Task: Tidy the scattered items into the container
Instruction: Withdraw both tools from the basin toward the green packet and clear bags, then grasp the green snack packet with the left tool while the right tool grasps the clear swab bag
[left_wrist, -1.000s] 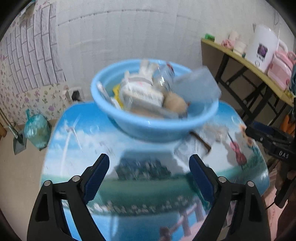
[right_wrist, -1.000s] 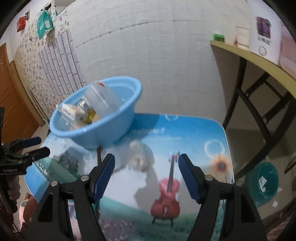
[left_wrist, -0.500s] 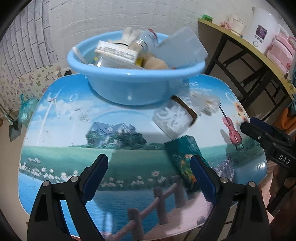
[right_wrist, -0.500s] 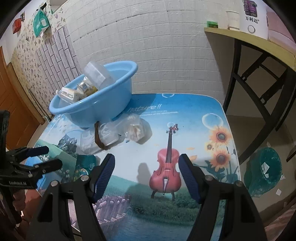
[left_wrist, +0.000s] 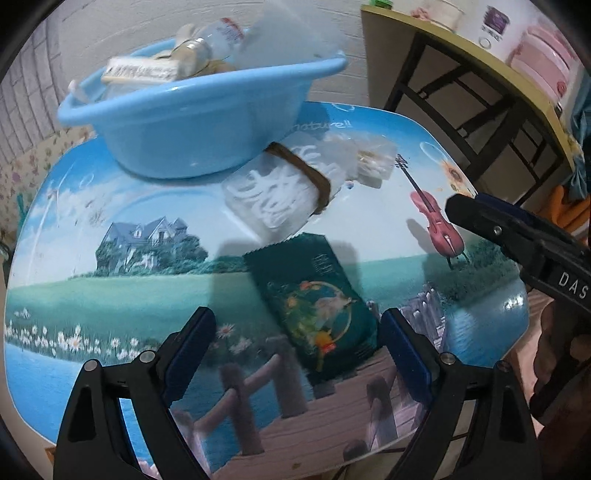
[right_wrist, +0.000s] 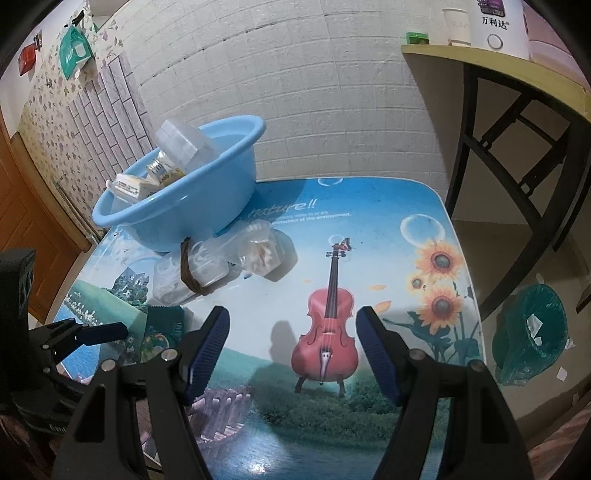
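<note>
The left gripper (left_wrist: 297, 354) hangs wide open and empty over the green packet (left_wrist: 314, 299) at lower centre. The right gripper (right_wrist: 291, 350) is open too, holding nothing. The basin (left_wrist: 199, 122) at upper left is heaped — another item could slide off.

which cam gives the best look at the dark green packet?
Left wrist. The dark green packet lies flat on the table, almost whole, its printed face readable, just ahead of the open left tongs. The right wrist view catches only a corner, cut off by the left tongs and the right tongs' finger.
</note>
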